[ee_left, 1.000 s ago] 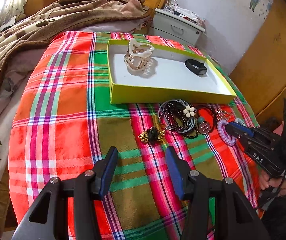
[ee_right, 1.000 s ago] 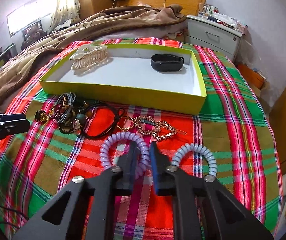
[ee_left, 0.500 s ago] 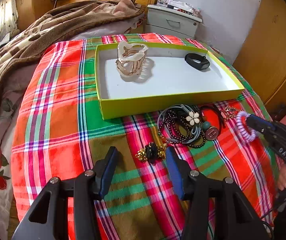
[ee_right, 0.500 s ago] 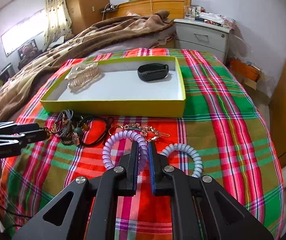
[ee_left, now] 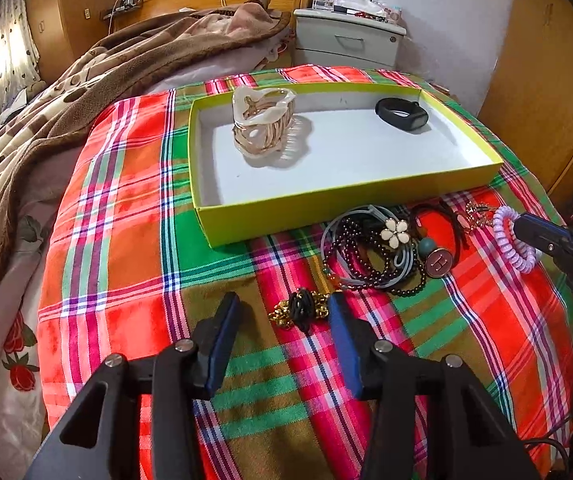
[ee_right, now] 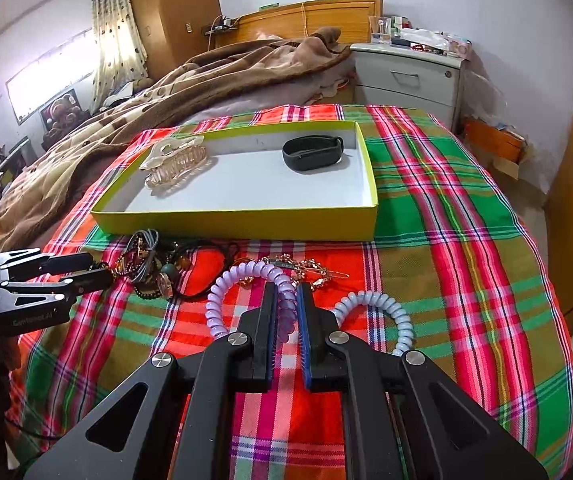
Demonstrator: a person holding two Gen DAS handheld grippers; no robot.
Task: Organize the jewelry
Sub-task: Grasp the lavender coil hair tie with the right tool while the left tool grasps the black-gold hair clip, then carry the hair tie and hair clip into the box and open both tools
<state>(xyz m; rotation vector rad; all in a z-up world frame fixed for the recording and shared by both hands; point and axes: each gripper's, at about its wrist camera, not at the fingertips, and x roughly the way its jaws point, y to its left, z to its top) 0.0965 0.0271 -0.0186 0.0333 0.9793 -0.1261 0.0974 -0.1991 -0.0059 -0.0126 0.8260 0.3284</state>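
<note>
The right gripper (ee_right: 286, 300) is clamped on a purple coil hair tie (ee_right: 246, 280), seemingly lifted just off the cloth (ee_right: 466, 260). Ahead lies the yellow box (ee_right: 246, 222). The left gripper (ee_left: 282, 316) is spread wide, a black-and-gold hair tie (ee_left: 300, 310) between its tips.

A plaid cloth (ee_left: 126, 240) carries a yellow tray (ee_left: 326, 204) and jewelry pile (ee_left: 378, 252).

I'm in a home bedroom: a bed with a brown blanket (ee_right: 190, 80), a wooden headboard (ee_right: 306, 20), a nightstand (ee_right: 410, 76) and a curtained window (ee_right: 110, 40).
</note>
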